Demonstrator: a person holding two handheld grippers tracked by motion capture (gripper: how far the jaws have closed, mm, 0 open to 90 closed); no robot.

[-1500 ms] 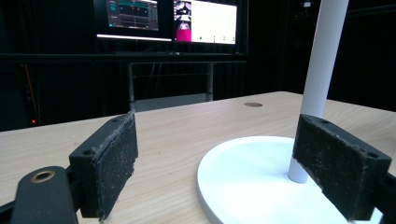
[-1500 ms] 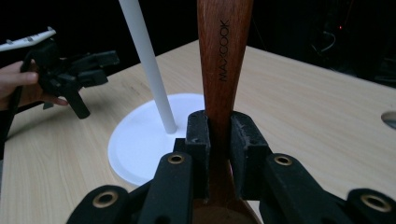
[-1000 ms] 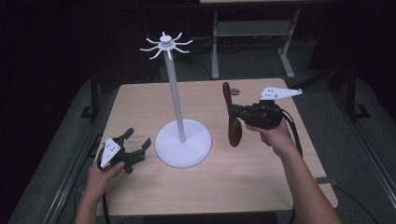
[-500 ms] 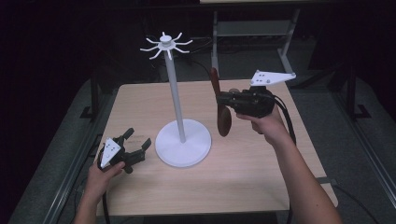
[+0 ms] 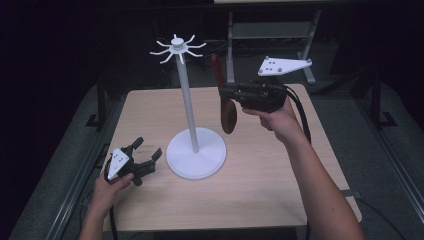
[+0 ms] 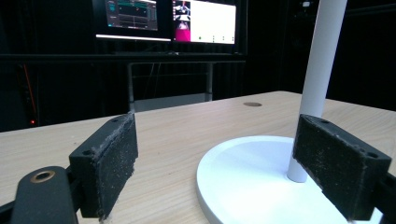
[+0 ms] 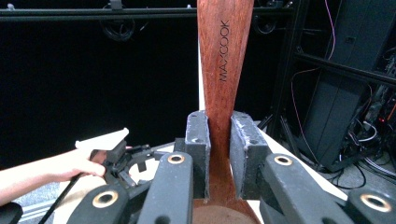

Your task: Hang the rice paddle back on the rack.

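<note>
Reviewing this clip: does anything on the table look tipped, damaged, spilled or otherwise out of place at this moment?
Nothing stands out. The white hook stand is upright on the table. The right gripper is shut on a wooden spoon, held in the air beside the pole, intact. The left gripper is open, low by the stand's base.
</note>
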